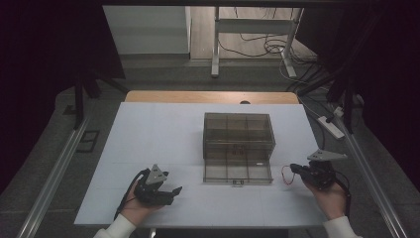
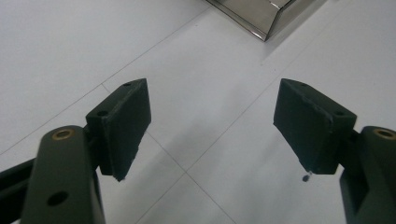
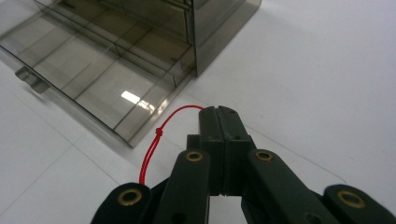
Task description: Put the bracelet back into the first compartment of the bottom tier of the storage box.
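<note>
A smoky clear drawer box (image 1: 238, 135) stands mid-table, its bottom drawer (image 1: 237, 173) pulled out toward me; the drawer (image 3: 98, 70) has divided compartments. My right gripper (image 1: 295, 169) hovers just right of the open drawer, shut on a thin red string (image 1: 286, 175). In the right gripper view the red string (image 3: 156, 135) loops out from the closed jaws of that gripper (image 3: 218, 112) and has a knot. My left gripper (image 1: 174, 191) rests low at the front left, open with nothing between its pads (image 2: 123, 123); a corner of the box (image 2: 261, 16) shows ahead of it.
The white table top (image 1: 158, 134) has bare room left and right of the box. A wooden strip (image 1: 208, 97) edges the far side. Metal rails (image 1: 54, 171) run along both sides, and a power strip (image 1: 331, 126) lies off the right edge.
</note>
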